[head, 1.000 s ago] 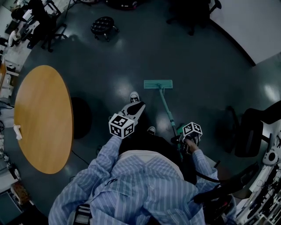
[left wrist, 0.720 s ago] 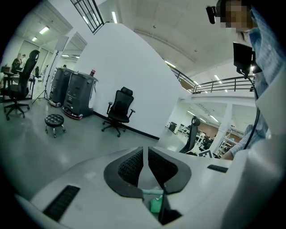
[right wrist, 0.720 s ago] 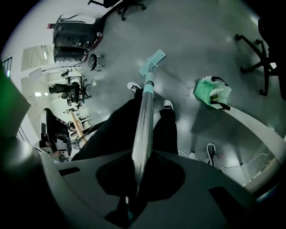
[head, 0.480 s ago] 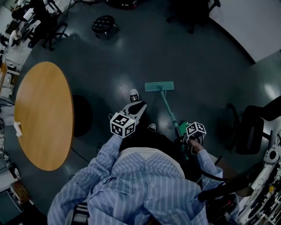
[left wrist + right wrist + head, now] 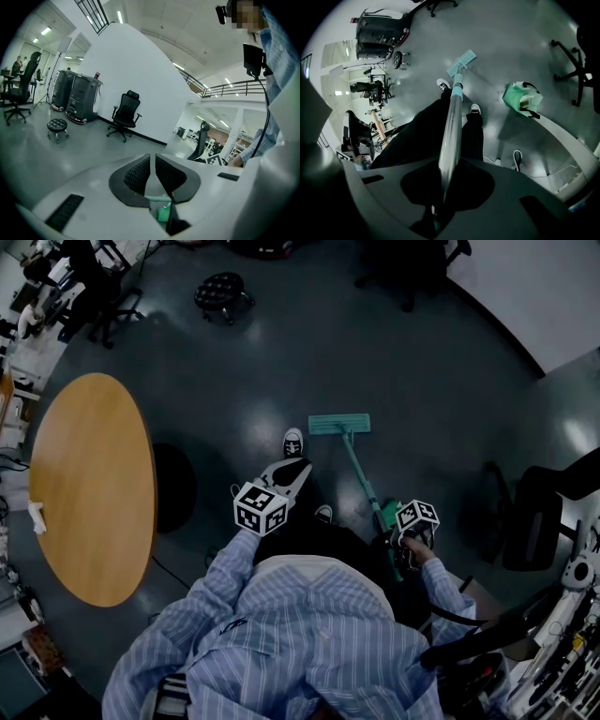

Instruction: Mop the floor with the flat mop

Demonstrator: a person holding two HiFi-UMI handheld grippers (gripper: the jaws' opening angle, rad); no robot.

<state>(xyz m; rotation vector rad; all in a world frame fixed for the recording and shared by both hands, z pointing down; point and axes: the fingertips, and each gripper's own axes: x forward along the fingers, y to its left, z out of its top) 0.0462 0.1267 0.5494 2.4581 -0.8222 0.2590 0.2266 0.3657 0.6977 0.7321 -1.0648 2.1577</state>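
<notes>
While R claw (image 5: 449, 172) clamps mop handle (image 5: 360, 472), mop head (image 5: 339, 424) lies flat on floor (image 5: 281, 352) just beside front shoe (image 5: 292, 442), L claw (image 5: 152, 171) clenched on nothing, held apart from mop handle.

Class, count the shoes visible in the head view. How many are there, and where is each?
2. One shoe stands on the floor just left of the mop head. The second shoe peeks out lower down, left of the mop handle. None seems hidden.

I see a teal flat mop (image 5: 339, 424), dark grey-blue floor (image 5: 422, 381), tan wooden table (image 5: 89, 488), blue-and-white striped shirt (image 5: 300, 634), and black-and-white square markers on the white left gripper (image 5: 298, 466).
</notes>
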